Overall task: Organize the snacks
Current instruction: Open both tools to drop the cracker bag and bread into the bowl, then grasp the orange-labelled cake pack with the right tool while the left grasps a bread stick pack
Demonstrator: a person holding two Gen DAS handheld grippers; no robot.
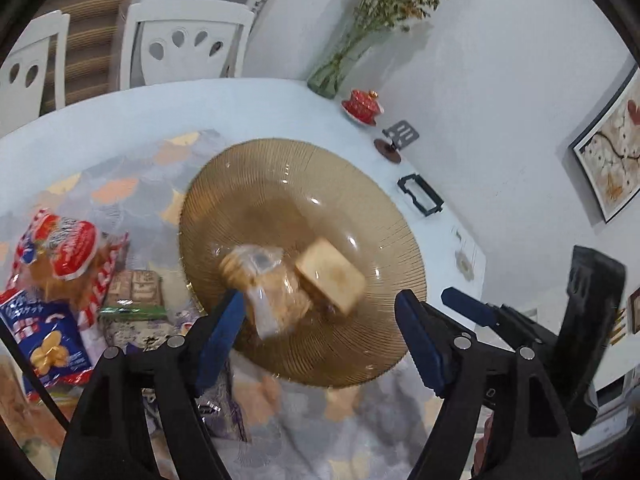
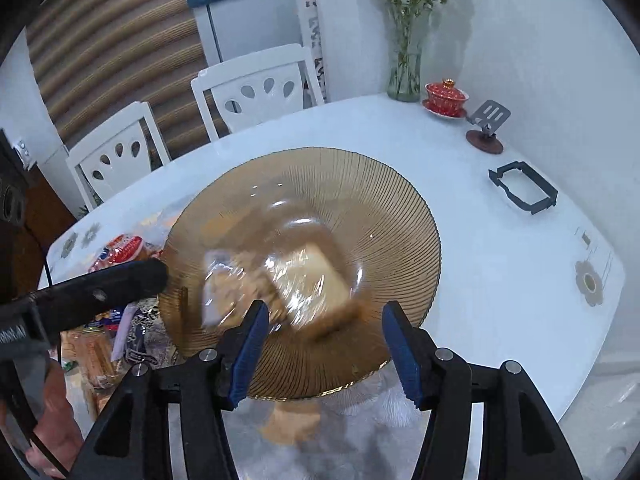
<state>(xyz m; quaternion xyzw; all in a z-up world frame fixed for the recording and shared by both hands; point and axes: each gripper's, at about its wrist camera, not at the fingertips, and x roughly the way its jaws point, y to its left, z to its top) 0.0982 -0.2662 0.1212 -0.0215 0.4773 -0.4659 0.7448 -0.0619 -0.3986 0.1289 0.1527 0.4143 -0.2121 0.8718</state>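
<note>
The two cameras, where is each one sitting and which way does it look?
Left wrist view: sits on the left tool, looking down along its fingers at the amber plate holding two wrapped snacks; snack packets lie left, and the right tool pokes in at right.
Right wrist view: sits on the right tool, looking down at the same plate; the left tool's dark finger and a hand show at left.
Both share the plate, white table, vase, red cup and chairs.
</note>
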